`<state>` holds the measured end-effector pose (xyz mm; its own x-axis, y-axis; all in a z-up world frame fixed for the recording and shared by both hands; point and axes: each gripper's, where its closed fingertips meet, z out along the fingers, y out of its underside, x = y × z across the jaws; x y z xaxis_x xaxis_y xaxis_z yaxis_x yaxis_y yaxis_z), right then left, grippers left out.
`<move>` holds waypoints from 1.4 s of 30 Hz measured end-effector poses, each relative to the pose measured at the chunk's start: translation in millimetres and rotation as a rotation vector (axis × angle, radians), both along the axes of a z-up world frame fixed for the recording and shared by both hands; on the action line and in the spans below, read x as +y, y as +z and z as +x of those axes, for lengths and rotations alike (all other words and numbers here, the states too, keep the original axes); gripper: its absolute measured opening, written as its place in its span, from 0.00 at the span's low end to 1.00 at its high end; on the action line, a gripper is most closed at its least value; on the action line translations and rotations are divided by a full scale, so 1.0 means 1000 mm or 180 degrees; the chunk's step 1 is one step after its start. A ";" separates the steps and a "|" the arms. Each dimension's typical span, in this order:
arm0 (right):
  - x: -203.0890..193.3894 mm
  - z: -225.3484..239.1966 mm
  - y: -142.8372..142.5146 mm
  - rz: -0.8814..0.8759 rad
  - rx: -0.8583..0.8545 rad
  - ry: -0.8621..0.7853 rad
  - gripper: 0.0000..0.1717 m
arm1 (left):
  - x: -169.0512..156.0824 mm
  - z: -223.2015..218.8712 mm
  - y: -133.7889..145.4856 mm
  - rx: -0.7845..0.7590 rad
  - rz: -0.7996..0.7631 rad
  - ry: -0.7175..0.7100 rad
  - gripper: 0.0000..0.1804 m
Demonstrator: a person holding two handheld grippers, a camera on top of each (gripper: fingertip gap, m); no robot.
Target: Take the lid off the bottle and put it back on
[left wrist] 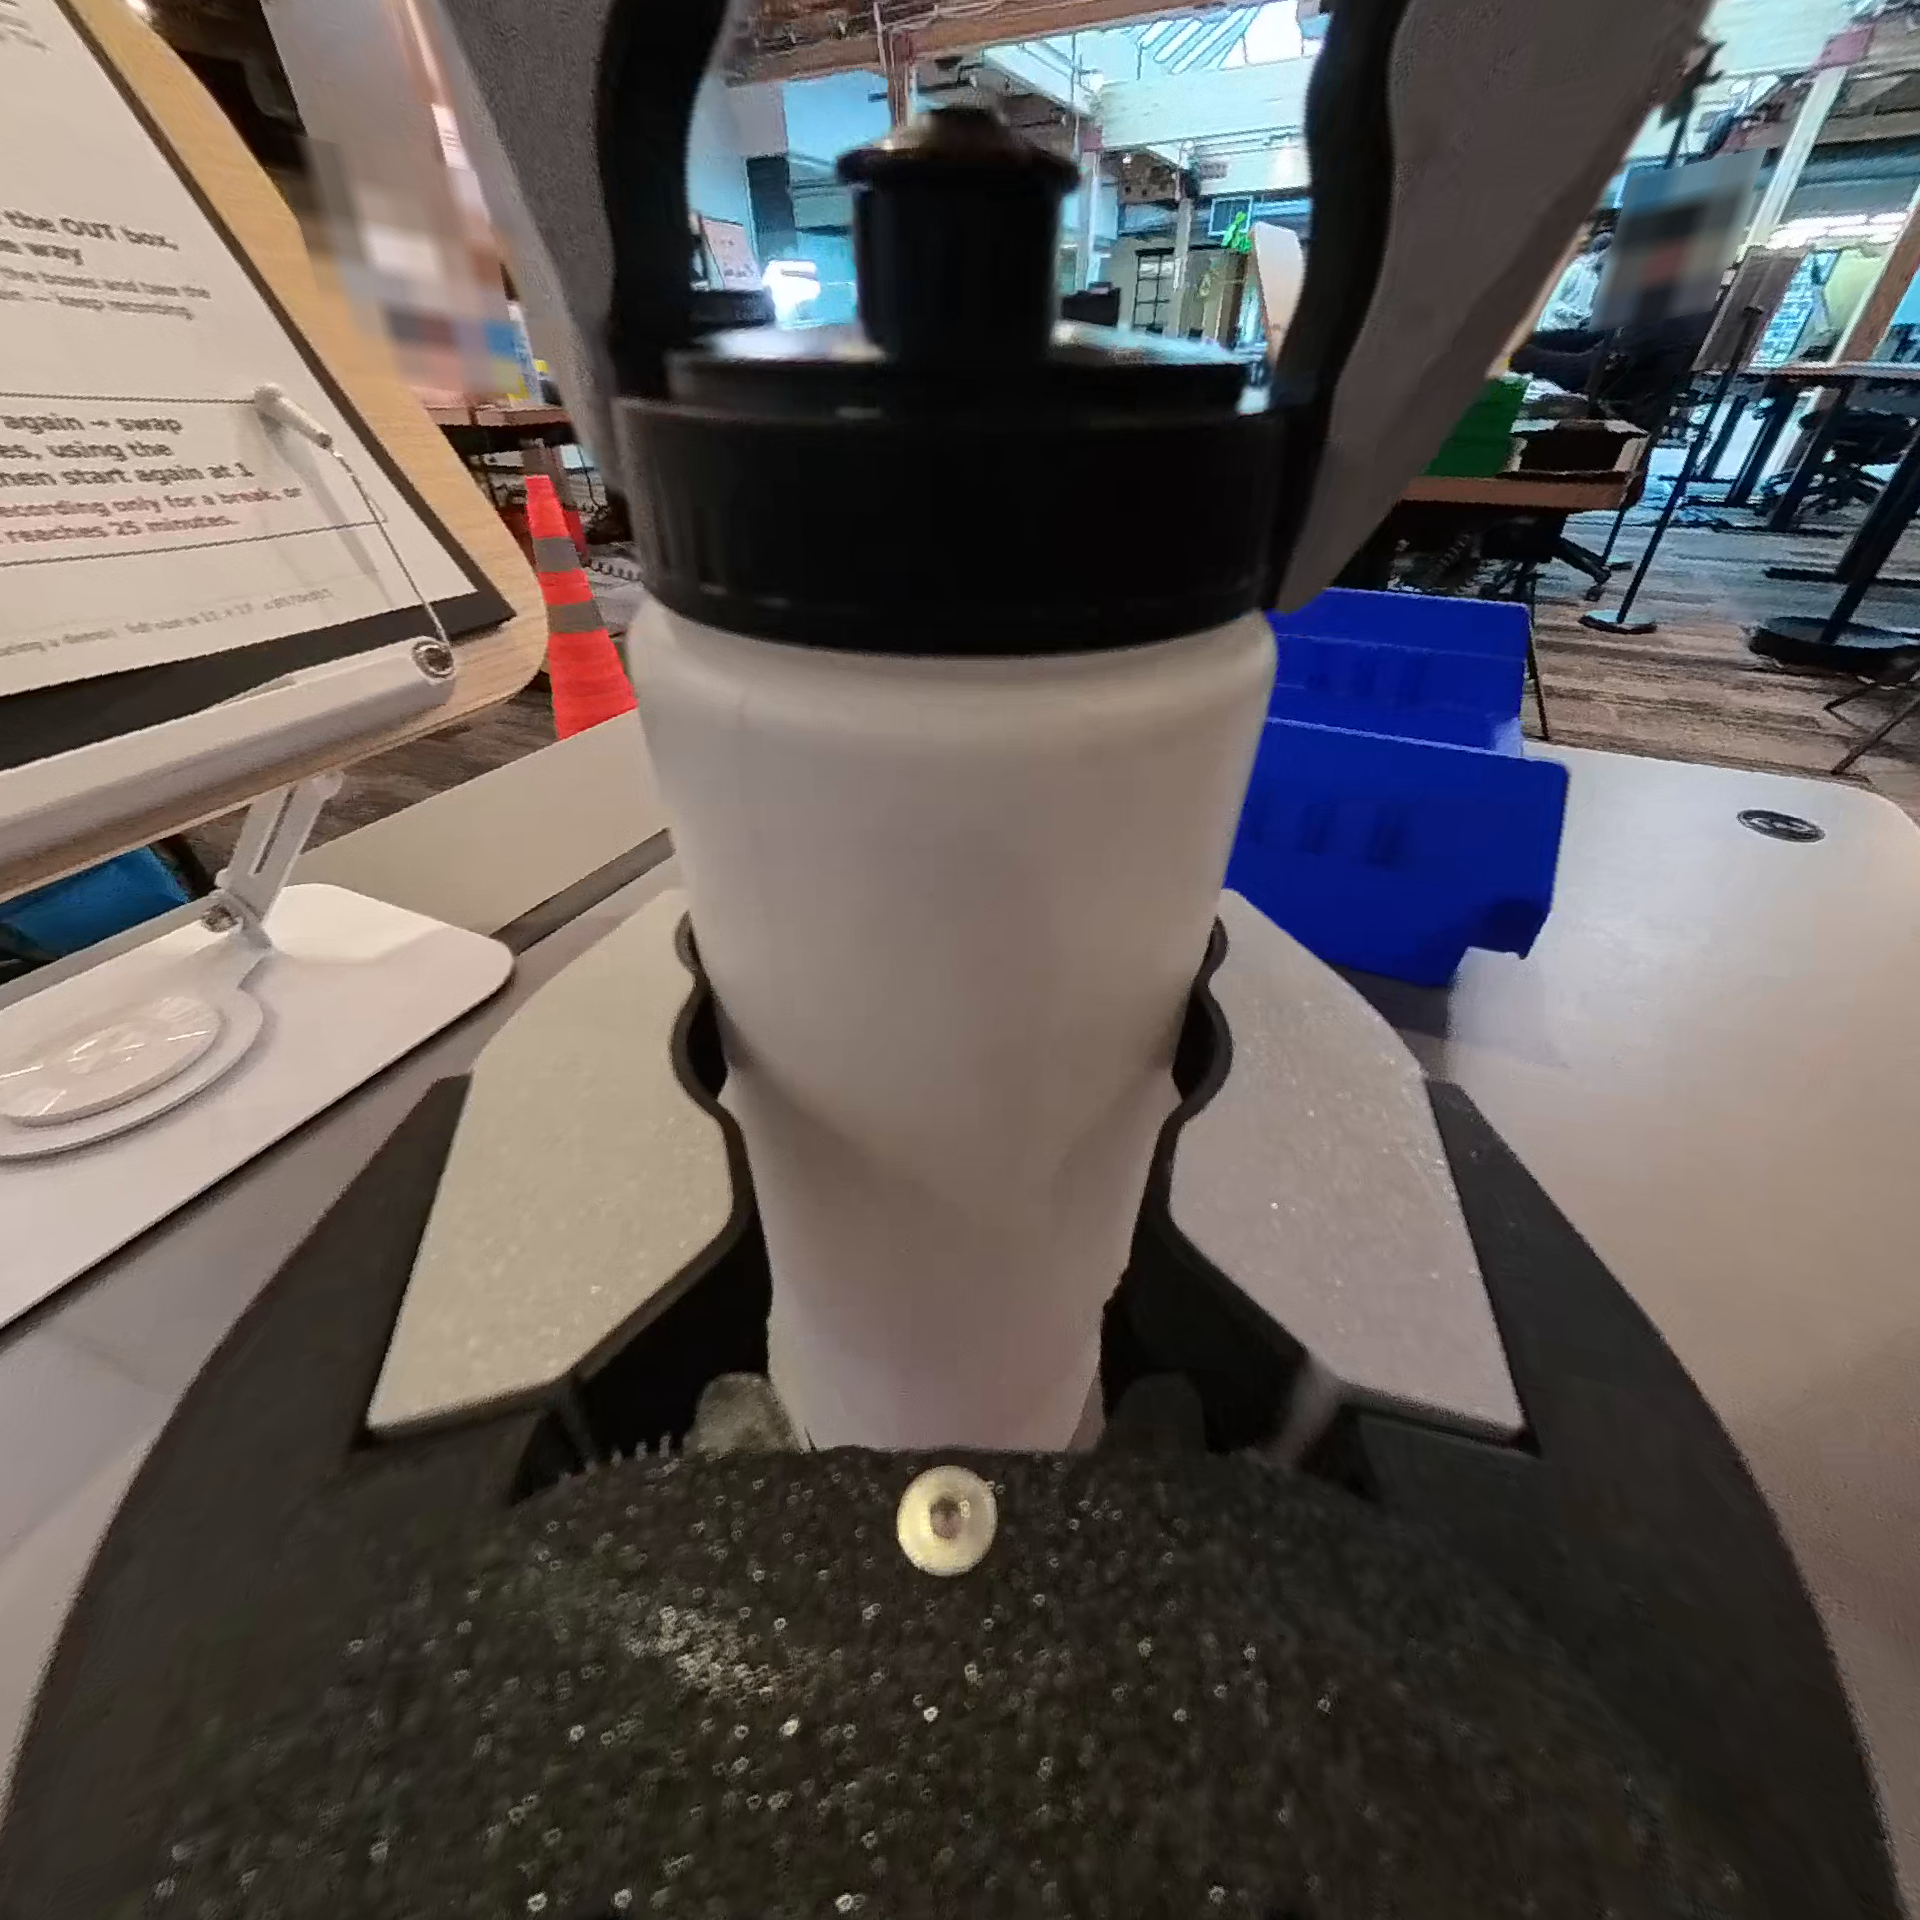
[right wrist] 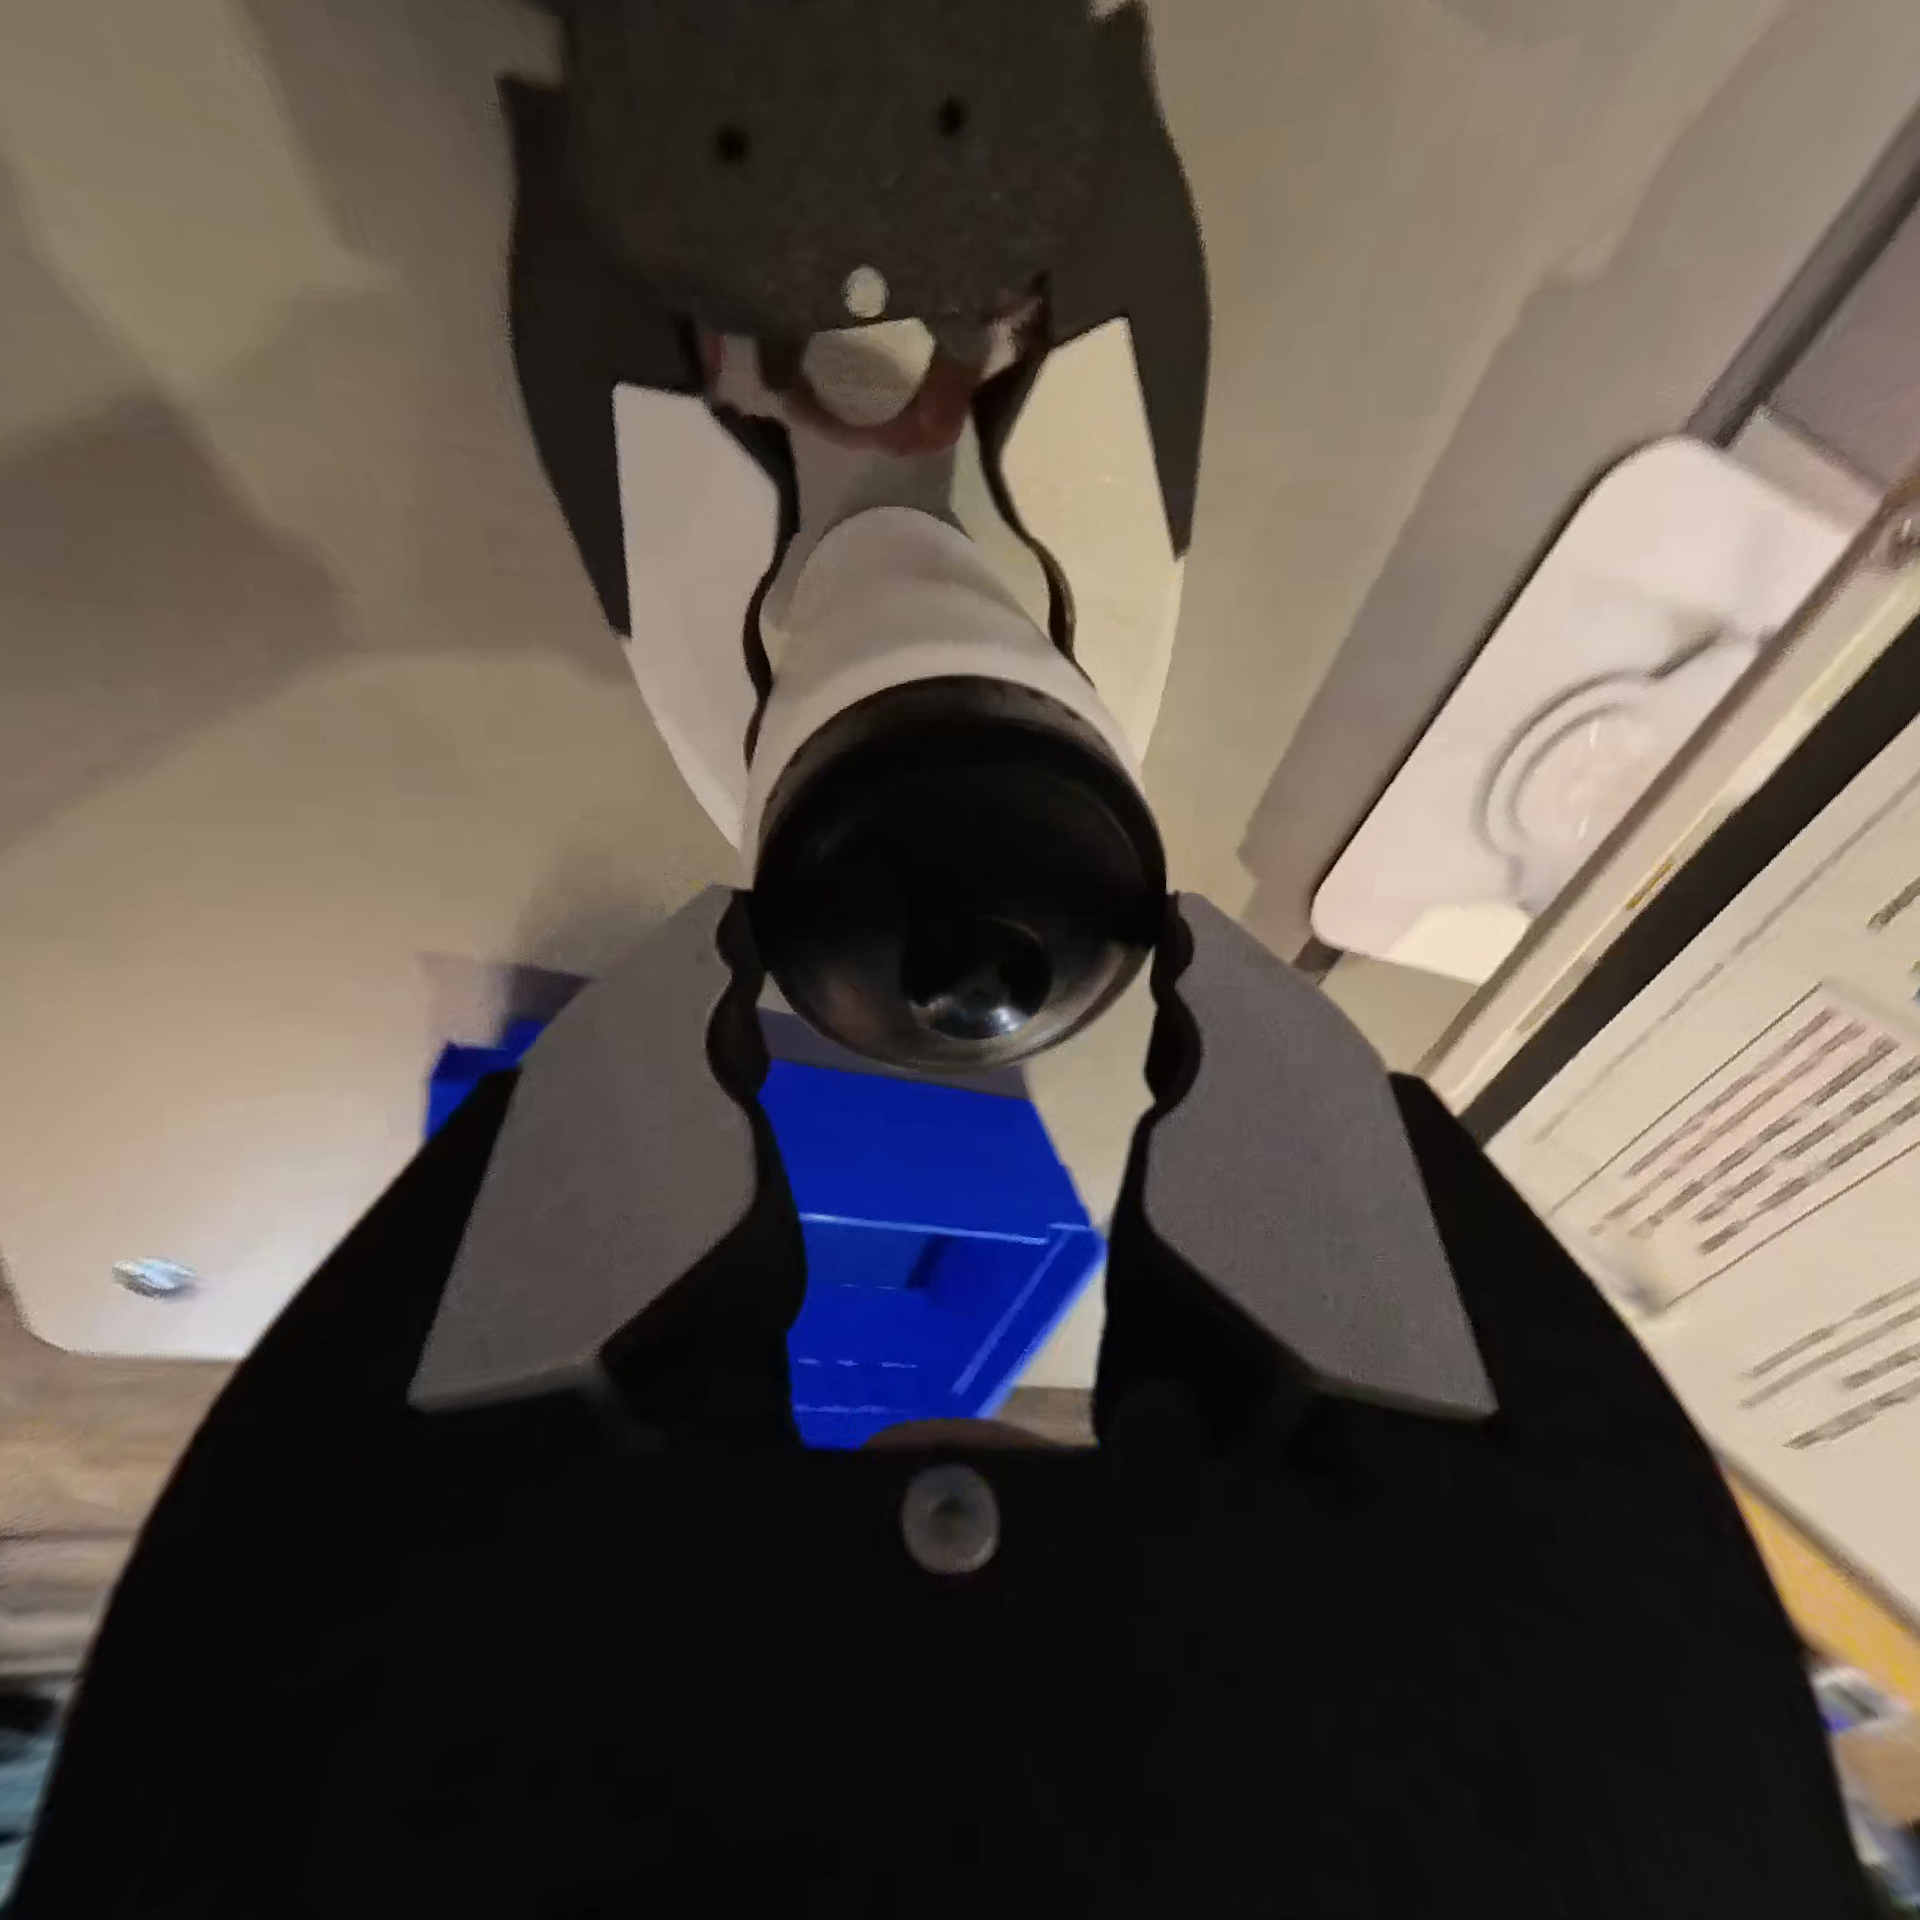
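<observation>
I'm clamping the white bottle (left wrist: pixel 956 935) upright in my left gripper (left wrist: pixel 951 997) while my right gripper (right wrist: pixel 951 935) is pinching its black lid (right wrist: pixel 951 862) from above (along the bottle's axis).

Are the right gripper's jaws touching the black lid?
Touching. The right wrist view shows both fingertips of the right gripper against the lid rim.

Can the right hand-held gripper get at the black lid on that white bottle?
Probably yes: the right hand-held gripper already has its fingers on either side of the lid, nothing between, while the left hand-held gripper holds the bottle.
</observation>
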<state>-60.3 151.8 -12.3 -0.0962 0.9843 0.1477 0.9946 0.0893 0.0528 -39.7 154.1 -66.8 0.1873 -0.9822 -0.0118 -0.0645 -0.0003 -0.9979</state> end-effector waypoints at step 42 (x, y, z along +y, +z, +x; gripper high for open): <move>0.002 -0.014 0.010 0.0093 0.0013 -0.0393 0.50 | -0.005 0.002 0.000 -0.0064 -0.0083 0.0052 0.48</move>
